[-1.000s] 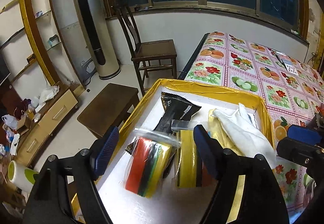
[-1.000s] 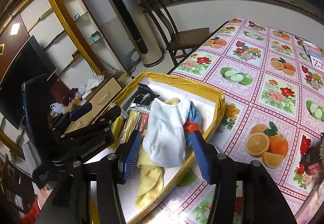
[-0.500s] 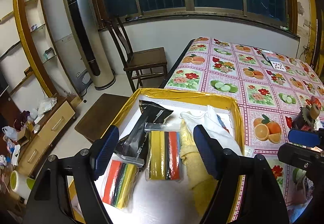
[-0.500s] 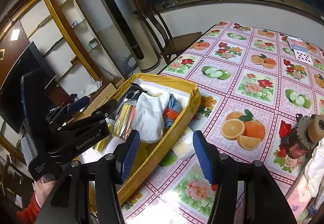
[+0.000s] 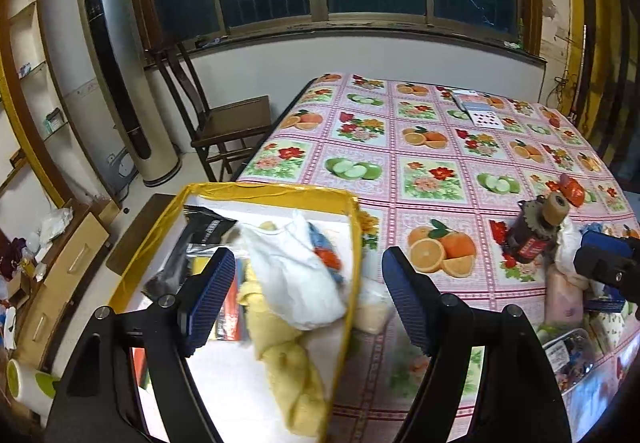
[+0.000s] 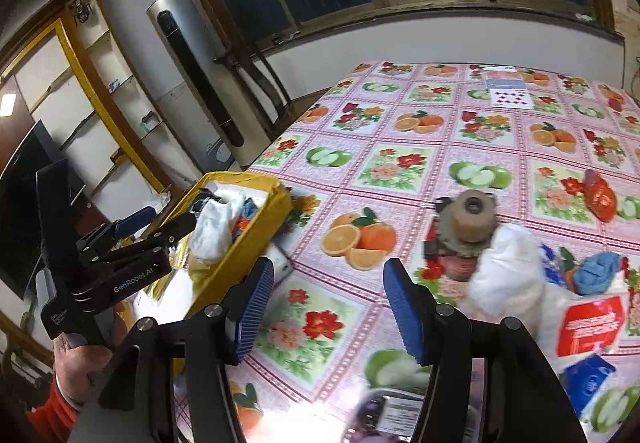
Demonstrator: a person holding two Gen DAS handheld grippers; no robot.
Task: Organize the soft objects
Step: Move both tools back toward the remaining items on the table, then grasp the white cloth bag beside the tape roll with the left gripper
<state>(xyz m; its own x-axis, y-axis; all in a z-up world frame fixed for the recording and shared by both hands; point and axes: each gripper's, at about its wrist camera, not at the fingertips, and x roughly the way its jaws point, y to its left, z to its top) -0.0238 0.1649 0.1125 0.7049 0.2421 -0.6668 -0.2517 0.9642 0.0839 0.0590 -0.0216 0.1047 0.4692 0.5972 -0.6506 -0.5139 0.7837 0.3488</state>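
Both grippers have drawn back from the yellow-edged box (image 5: 352,243) within the last second. The right gripper (image 6: 328,307) was over the white cloth (image 5: 296,283) in that box; now its blue fingers (image 6: 404,311) stand wide apart with nothing between them, over bare tablecloth (image 6: 400,163) to the right of the box. The left gripper (image 5: 304,303) is also wide and empty, its view now across the box's right wall.

The white cloth lies inside the box on top of a yellow towel (image 5: 288,355), so I judge this piece is delivered.

Further right of the box, beside a brown spool-like object (image 6: 468,219), lie a white soft bundle (image 6: 508,275) and a blue cloth (image 6: 600,271). Perhaps one of them is the next target, though blur makes them hard to identify.
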